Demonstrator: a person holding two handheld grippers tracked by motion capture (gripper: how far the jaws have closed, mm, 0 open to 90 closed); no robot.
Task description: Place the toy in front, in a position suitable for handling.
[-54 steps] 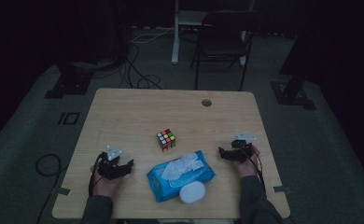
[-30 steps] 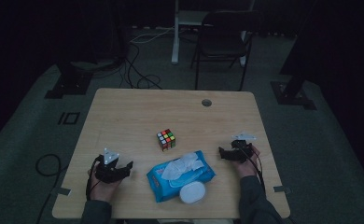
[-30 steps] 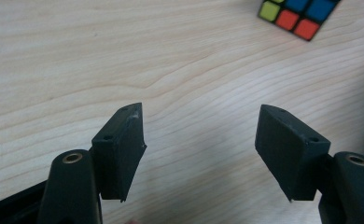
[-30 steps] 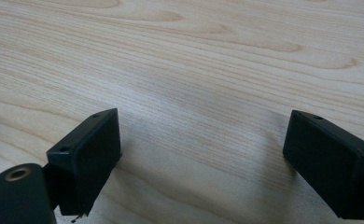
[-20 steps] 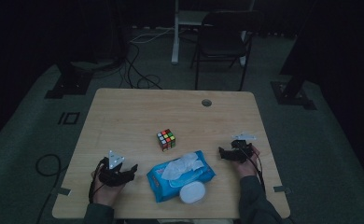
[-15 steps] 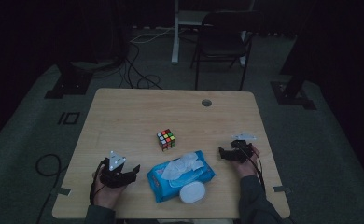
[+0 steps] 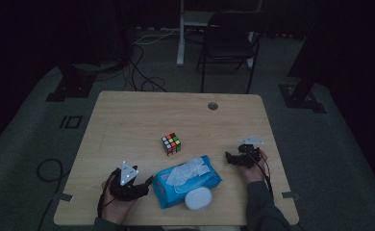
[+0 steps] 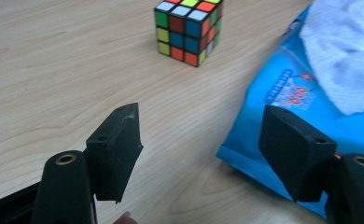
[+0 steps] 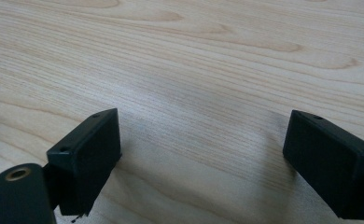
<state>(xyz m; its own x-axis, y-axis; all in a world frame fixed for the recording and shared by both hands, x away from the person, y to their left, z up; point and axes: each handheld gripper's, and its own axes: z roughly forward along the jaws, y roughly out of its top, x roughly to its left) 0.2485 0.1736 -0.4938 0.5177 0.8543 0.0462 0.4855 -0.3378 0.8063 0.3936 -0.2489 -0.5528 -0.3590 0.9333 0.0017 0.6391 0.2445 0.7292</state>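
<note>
Since the earlier frames, shifted rightward along the counter (image 7: 128,125): left claw (image 8: 201,154), now just beside the blue wipes pack (image 7: 188,180). Spread wide, holding nothing; pack's corner (image 8: 283,135) lying by the right-hand jaw, whether touching cannot tell. Rubik's cube (image 8: 189,30) ahead, well past the jaw tips, slightly toward the left jaw. White round lid (image 7: 198,198) resting against the pack's near edge. Right claw (image 9: 201,158) wide too, empty, low over bare wood, wipes pack off to its left.
</note>
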